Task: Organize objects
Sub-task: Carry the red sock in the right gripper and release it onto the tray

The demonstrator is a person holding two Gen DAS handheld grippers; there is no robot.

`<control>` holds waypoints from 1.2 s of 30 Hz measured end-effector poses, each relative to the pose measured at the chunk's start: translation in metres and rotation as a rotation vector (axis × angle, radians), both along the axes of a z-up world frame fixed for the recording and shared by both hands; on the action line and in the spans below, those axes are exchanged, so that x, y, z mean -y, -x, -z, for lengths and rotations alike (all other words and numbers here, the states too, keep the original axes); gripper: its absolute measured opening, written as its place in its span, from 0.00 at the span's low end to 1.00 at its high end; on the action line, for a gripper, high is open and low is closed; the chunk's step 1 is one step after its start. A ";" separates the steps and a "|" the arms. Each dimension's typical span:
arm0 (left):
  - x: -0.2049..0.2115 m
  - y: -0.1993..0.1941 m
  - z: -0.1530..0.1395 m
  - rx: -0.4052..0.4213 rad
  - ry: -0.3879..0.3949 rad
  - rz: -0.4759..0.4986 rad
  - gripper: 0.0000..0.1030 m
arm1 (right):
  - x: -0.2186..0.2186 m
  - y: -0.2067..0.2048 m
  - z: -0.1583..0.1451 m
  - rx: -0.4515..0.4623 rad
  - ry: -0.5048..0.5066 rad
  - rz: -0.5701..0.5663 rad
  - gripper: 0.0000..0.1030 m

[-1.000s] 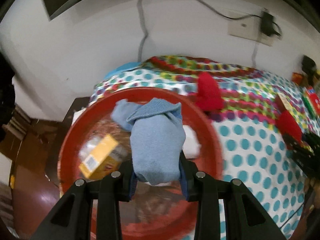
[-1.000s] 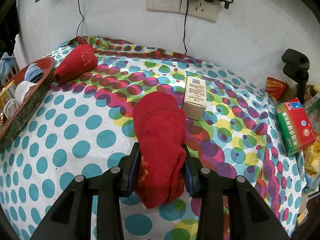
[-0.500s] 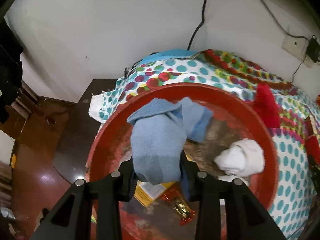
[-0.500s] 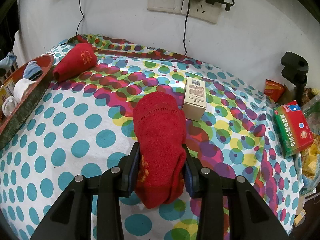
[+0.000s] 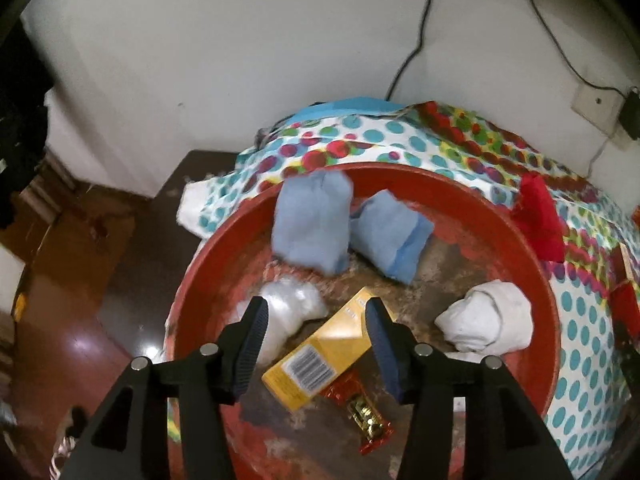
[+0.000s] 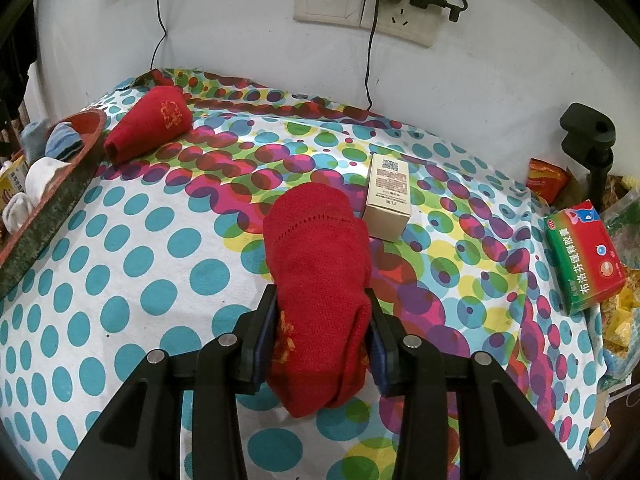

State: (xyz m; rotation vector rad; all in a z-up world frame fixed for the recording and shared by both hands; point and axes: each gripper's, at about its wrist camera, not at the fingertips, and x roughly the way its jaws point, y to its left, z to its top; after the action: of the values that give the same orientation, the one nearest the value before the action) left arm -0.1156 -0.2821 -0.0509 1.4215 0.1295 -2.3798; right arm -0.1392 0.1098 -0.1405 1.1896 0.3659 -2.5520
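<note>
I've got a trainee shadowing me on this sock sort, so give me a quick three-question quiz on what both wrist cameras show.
1. True or false: the right gripper is clamped on a red sock.
2. Which lies inside the red basin? A) yellow box B) green-and-red medicine box C) beige carton
3. Fill in: the left gripper, jaws opening, has ______ between its pads, with a light blue sock just beyond them over the basin.

Key: 1 true; 2 A; 3 nothing.
</note>
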 end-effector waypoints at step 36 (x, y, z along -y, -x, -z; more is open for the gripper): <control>-0.003 -0.060 0.000 -0.127 0.029 0.029 0.50 | -0.017 0.003 -0.019 0.077 0.088 0.156 0.24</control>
State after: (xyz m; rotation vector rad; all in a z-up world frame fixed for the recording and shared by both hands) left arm -0.0560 -0.2794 -0.0511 1.2674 0.1069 -2.4855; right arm -0.1426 0.1271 -0.1219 1.3263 0.1467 -2.6126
